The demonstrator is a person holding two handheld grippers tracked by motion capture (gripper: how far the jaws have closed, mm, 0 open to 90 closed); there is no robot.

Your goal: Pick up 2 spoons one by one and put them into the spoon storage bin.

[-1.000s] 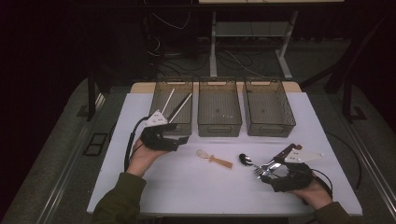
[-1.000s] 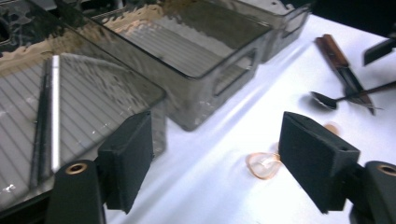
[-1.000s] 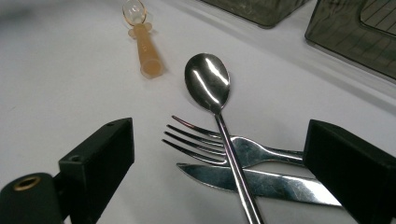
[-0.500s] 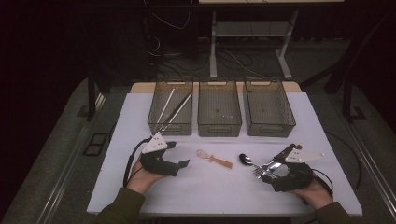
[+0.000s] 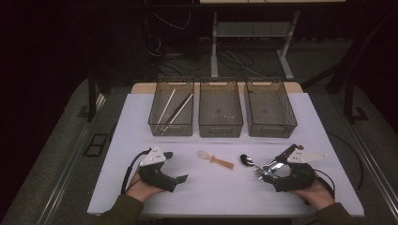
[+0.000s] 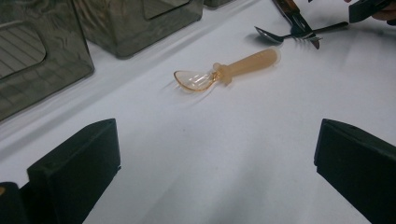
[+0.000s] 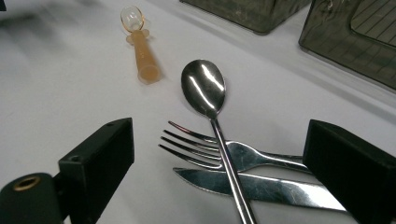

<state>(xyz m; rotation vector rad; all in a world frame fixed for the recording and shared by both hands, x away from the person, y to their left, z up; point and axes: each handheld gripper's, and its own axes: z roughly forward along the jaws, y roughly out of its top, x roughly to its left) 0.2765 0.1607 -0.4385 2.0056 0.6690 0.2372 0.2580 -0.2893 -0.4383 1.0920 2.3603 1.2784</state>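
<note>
Resting low on the white surface (image 5: 225,187), your left hand-held gripper (image 5: 176,167) has just been opening, nothing between its jaws; the translucent amber plastic spoon (image 6: 224,74) lies ahead, upper centre. Your right hand-held gripper (image 5: 268,168) stands open around a steel spoon (image 7: 215,116), fork (image 7: 233,151) and knife (image 7: 261,189).

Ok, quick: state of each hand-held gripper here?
Left hand-held gripper: jaws have just been opening; open, nothing between them.
Right hand-held gripper: open, holding nothing, jaws either side of the metal spoon, fork and knife.
</note>
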